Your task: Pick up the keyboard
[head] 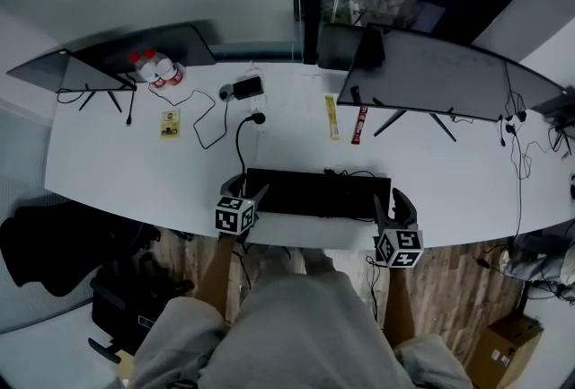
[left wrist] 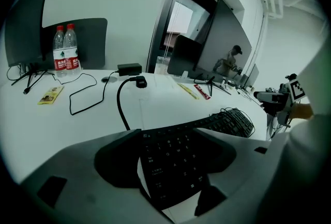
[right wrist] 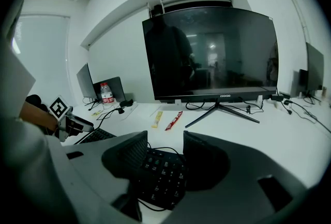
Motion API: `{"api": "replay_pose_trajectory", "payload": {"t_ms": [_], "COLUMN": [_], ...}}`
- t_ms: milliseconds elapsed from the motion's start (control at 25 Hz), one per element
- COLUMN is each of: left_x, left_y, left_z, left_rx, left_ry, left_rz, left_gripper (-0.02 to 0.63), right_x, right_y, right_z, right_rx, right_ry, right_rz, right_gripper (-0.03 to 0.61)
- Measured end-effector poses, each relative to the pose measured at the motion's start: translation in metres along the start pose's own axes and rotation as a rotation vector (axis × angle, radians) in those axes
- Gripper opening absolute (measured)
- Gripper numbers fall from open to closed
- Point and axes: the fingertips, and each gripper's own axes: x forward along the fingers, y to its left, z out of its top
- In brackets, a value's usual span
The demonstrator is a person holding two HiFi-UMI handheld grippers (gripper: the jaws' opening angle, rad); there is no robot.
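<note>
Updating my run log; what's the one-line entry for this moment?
left hand-held gripper: open, straddling keyboard left end | right hand-held gripper: open, straddling right end | keyboard: flat on desk

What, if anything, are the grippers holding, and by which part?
Nothing: the flat black keyboard lies ungripped, its ends between the open left gripper and right gripper.

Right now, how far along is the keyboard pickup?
Done: both grippers are placed, the left gripper at the left end of the keyboard and the right gripper at its right end. In hand: each gripper's fingers stand apart around that end, with no squeeze visible. Left: close and lift; the keyboard lies flat on the desk.
</note>
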Motion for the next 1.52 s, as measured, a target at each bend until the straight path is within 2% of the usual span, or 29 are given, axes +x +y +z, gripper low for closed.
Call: {"api": "replay_pose_trajectory", "payload": {"t_ms": [560, 960, 1280, 1520], "left_x": [0.02, 0.03, 0.035, 0.034], "left_y": [0.012, 0.014, 0.014, 0.016], "left_z": [-0.018, -0.02, -0.023, -0.022], "left_rx": [-0.066, -0.076, -0.104, -0.112], "left_ry": [0.067, 0.095, 0.095, 0.085], "left_rz": [0.01, 0.011, -0.024, -0.018], "left_gripper": [0.285, 0.301, 0.305, 0.305], "right_x": [0.005, 0.011, 0.015, 0.019], "right_y": [-0.009, -0.015, -0.021, -0.024], "right_z": [0.002, 0.003, 0.002, -0.002], "right_rx": [-0.013, -0.014, -0.007, 0.001], "right_ry": [0.016, 0.024, 0.032, 0.042], "right_rz": [-0.008, -0.015, -0.025, -0.029], "right_gripper": [0.196, 0.184, 0.183, 0.184]}}
